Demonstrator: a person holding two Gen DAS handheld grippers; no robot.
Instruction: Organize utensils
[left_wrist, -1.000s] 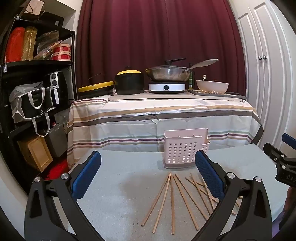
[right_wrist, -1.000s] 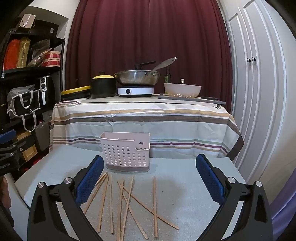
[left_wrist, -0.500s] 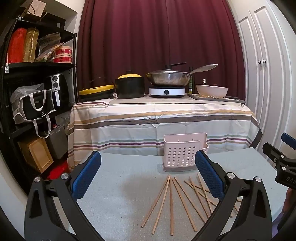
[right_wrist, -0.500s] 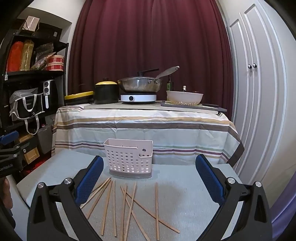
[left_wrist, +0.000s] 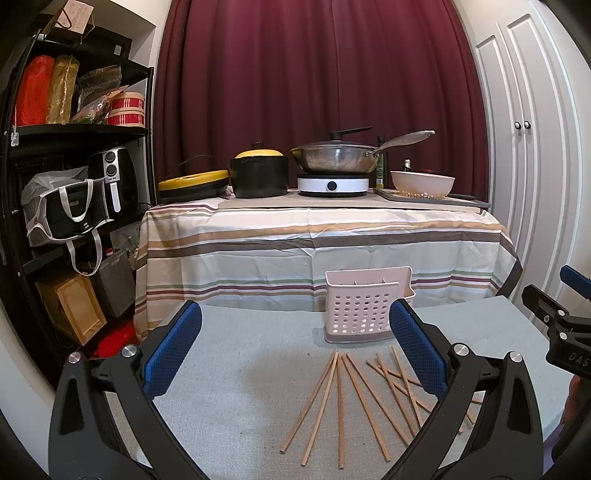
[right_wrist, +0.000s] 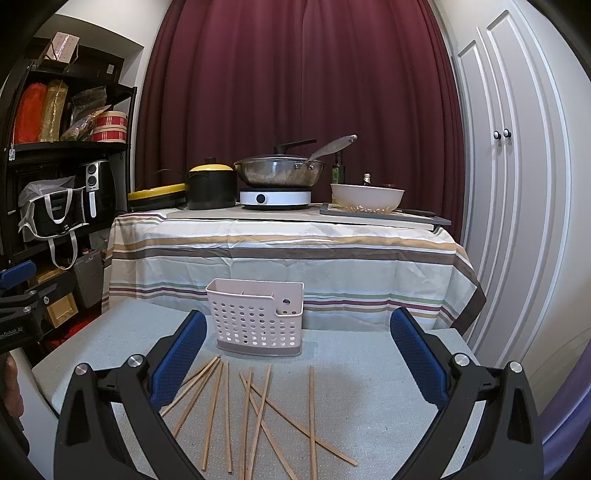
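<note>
Several wooden chopsticks lie loose and fanned out on the grey table top. Behind them stands a pale pink perforated utensil basket, upright and with nothing visible inside. My left gripper hovers open above the near side of the table, left of the chopsticks, holding nothing. My right gripper hangs open over the chopsticks with nothing between its blue pads. The right gripper also shows at the right edge of the left wrist view.
A second table with a striped cloth stands behind, carrying a wok on a hob, a black pot with a yellow lid and a white bowl. Black shelves stand at left, white cupboard doors at right.
Both views have tilted upward and drawn back a little, so the basket and chopsticks sit lower in frame. Nothing on the table has moved; both grippers stay open.
</note>
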